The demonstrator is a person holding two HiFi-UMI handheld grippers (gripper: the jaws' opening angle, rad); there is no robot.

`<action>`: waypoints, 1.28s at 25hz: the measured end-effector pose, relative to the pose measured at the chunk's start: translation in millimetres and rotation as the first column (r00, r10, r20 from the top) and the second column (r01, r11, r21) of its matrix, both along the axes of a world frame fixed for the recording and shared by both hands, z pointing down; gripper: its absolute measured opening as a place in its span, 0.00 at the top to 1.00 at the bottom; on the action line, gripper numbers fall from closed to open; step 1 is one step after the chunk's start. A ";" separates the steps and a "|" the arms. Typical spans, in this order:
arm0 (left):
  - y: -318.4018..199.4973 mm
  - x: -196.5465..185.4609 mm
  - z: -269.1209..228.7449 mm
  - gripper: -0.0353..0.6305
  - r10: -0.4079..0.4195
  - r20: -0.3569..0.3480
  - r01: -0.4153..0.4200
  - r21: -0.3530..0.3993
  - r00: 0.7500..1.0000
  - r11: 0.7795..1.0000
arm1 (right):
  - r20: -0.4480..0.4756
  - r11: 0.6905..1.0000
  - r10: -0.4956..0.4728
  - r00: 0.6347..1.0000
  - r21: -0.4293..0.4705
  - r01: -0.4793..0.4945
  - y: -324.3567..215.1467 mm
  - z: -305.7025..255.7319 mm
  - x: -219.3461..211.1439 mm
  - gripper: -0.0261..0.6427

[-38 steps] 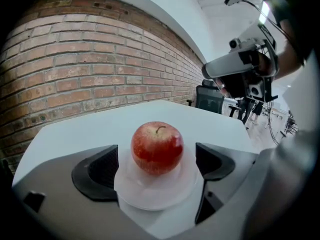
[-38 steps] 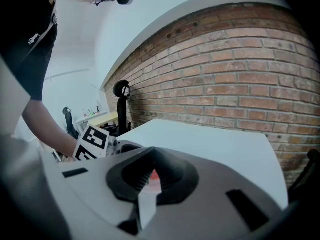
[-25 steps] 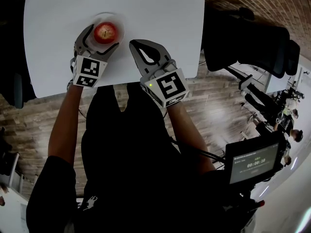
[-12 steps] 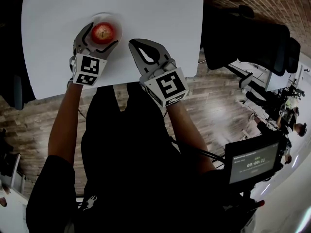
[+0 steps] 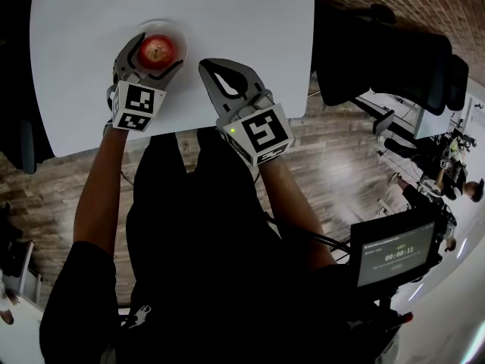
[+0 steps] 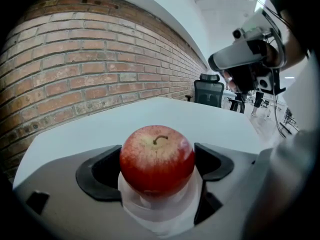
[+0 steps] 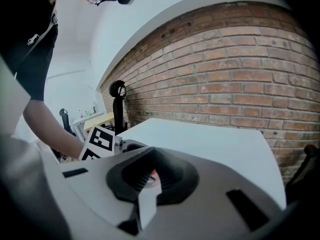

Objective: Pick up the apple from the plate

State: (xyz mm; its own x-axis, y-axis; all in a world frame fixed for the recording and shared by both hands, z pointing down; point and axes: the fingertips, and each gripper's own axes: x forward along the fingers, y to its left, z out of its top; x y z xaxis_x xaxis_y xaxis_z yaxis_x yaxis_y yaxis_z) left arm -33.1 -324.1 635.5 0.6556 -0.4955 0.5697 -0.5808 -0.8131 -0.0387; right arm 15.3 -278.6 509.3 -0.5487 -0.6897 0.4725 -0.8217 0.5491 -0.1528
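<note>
Between the left gripper's (image 5: 158, 48) jaws sits the apple (image 6: 157, 156), red, stem straight up and curling, its stem-to-base axis upright. The black pads (image 6: 100, 171) press in on both its flanks, so the grip is on, narrowed to the fruit's width. Under the jaws the apple's base rests on the small pale plate (image 6: 160, 218), on the white table (image 5: 227, 21). Just beside it on the right, the right gripper (image 5: 204, 64) has its jaws brought together on nothing. Well behind that tool, a monitor (image 5: 394, 252) shows a counter too small to read surely.
</note>
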 end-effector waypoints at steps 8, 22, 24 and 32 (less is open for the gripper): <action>-3.7 -2.4 -1.8 0.32 0.004 0.015 -0.004 0.008 1.000 1.000 | 0.000 1.000 0.006 1.000 0.001 -0.006 -0.6 0.3 0.2 0.96; -11.5 0.5 -19.0 0.33 -0.037 -0.020 0.038 0.025 0.999 0.999 | -0.024 0.999 -0.017 1.000 0.049 0.019 -4.6 -7.8 1.4 0.96; -11.5 -0.2 -25.2 0.33 -0.044 -0.020 0.045 0.032 0.999 0.998 | -0.018 0.998 -0.023 1.000 0.061 0.024 -6.0 -13.7 1.4 0.96; -3.9 -9.0 -45.7 0.33 -0.080 -0.020 0.081 0.052 0.997 0.995 | -0.007 0.993 -0.055 0.998 0.103 0.055 -7.6 -30.4 -8.3 0.96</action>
State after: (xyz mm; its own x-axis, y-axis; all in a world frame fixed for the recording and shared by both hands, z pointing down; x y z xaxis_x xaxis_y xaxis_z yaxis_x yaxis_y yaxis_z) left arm -42.1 -328.0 589.8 0.6226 -0.5757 0.5300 -0.6450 -0.7610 -0.0690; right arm 7.0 -286.2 478.9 -0.5854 -0.7036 0.4028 -0.7904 0.6060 -0.0901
